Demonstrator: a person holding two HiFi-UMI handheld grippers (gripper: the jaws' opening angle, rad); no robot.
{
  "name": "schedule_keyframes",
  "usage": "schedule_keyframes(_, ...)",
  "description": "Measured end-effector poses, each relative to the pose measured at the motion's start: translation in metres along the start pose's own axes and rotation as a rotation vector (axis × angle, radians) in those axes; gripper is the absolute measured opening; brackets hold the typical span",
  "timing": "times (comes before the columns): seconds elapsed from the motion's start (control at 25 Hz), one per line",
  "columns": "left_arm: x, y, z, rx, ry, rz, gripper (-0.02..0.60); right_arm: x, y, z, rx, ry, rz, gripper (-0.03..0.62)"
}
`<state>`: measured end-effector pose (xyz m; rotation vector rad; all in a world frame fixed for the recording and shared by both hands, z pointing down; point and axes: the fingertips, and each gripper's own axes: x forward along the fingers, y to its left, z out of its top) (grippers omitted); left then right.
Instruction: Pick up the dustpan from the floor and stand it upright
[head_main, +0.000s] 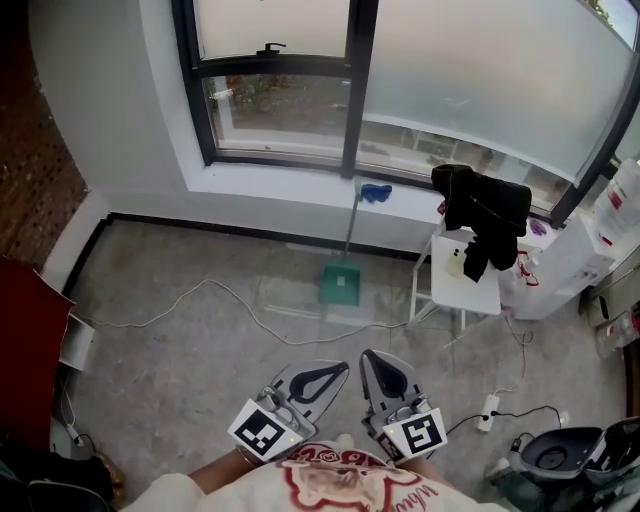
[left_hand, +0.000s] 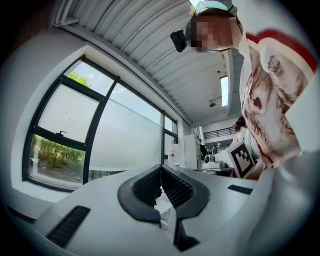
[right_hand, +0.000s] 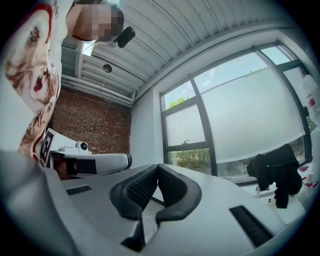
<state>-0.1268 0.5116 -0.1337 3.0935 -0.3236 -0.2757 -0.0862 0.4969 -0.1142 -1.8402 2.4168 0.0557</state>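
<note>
Standing upright on the grey floor (head_main: 180, 370) below the window (head_main: 290, 100), the green dustpan (head_main: 341, 284) has its thin handle (head_main: 350, 215) rising toward the white sill (head_main: 300, 185), with a blue piece (head_main: 376, 192) at the top end. Whether the handle leans on the sill or stops just short of it is hard to tell from the head view. Just to the dustpan's right is a small white table (head_main: 470, 290) with a black garment (head_main: 485, 215) draped over its far edge, and there is a narrow gap between the pan and the table leg. A white cable (head_main: 200, 295) snakes over the floor from the left wall and passes in front of the dustpan, crossing the open stretch between it and the grippers. The left gripper (head_main: 338, 369) (left_hand: 161, 168) and right gripper (head_main: 368, 358) (right_hand: 157, 167) are side by side at the bottom of the head view, close to the person's body and well apart from the dustpan. Each has its jaws pressed together at the tips with nothing between them. A power strip (head_main: 489, 408) lies on the floor to the right of the right gripper, and a black bin (head_main: 555, 452) sits in the lower right corner. A red board (head_main: 25, 340) hems in the left side, next to the dark skirting (head_main: 200, 226) that runs along the foot of the wall
</note>
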Motion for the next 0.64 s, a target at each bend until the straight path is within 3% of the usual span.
schedule_keyframes(0.64,0.0,-0.006,0.002,0.003,0.0,-0.004,0.021,0.001,0.01,0.006,-0.002,-0.004,0.032,0.025)
